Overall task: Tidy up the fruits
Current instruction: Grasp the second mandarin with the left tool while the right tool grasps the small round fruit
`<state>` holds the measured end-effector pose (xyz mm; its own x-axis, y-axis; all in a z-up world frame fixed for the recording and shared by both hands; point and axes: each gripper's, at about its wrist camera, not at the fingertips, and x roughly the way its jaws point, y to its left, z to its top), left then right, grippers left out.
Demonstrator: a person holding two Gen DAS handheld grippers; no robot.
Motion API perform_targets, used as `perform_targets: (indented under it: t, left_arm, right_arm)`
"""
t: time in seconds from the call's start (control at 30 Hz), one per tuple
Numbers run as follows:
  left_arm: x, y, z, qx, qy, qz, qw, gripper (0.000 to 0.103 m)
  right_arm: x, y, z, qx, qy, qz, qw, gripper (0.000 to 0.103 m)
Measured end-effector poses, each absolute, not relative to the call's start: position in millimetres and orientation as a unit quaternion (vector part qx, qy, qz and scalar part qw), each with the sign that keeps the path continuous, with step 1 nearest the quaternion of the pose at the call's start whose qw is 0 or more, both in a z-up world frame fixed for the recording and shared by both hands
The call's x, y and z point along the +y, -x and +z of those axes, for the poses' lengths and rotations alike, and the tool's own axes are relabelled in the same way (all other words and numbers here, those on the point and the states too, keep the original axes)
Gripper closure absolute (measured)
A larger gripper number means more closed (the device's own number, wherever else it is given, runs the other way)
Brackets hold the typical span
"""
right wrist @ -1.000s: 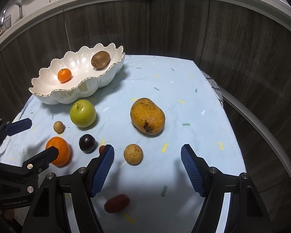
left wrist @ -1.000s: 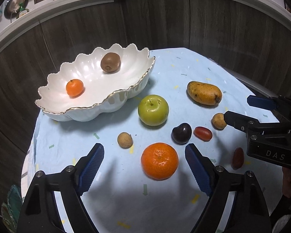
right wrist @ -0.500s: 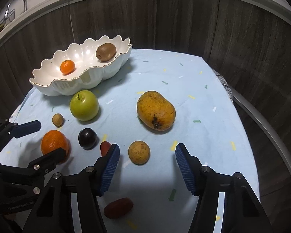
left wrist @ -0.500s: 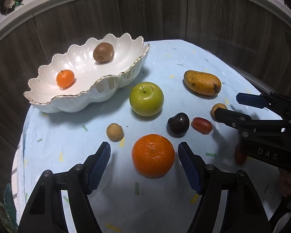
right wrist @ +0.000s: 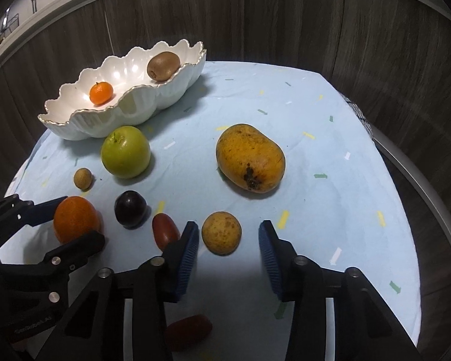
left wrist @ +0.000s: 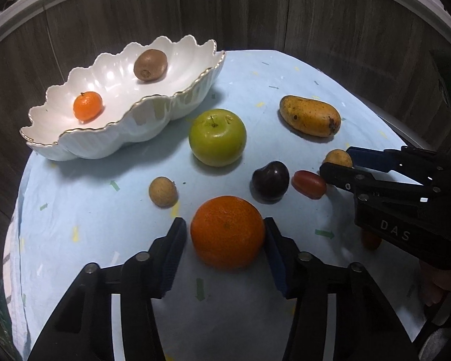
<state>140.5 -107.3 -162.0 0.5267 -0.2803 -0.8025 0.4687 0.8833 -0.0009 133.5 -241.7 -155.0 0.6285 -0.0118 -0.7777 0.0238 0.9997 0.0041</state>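
The fruits are partly sorted: a kiwi [left wrist: 150, 65] and small tangerine [left wrist: 87, 106] are seen in the bowl [left wrist: 111, 138]. Eight are left on the bench [left wrist: 90, 228]. The left hand-held gripper [left wrist: 224, 245] is closing around the orange [left wrist: 228, 231] at six o'clock, one pad not yet touching. The right hand-held gripper [right wrist: 229, 245] is closing around a small yellow fruit [right wrist: 221, 232], not yet touching.

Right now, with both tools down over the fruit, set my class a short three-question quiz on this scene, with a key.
1. True or false: the white bowl holds exactly two fruits.
2. Which fruit lies between the pads of the left tool? A: green apple. B: large orange. C: mango.
3. Fill in: the closing right tool straddles a small speckled ____ fruit.

Key
1. True: a small orange and a kiwi.
2. B; the jaws are closing, the left pad not yet touching.
3. Yellow; gaps show on both sides.
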Motion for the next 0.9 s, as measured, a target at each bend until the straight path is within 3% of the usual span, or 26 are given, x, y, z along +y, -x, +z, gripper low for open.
perform_targets:
  t: [0.17,0.9]
  left_arm:
    - [-110,-139,-163,0.432,-0.114,-0.217,0.868,0.058]
    - [-108,-132,-140,0.41,-0.124,-0.21,0.879,0.061]
  right_arm:
    - [-240,-133,-155,0.427,-0.005,-0.003,0.904,0.076]
    - [-237,-122,-131,0.406,-0.004,-0.002,0.914,0.076]
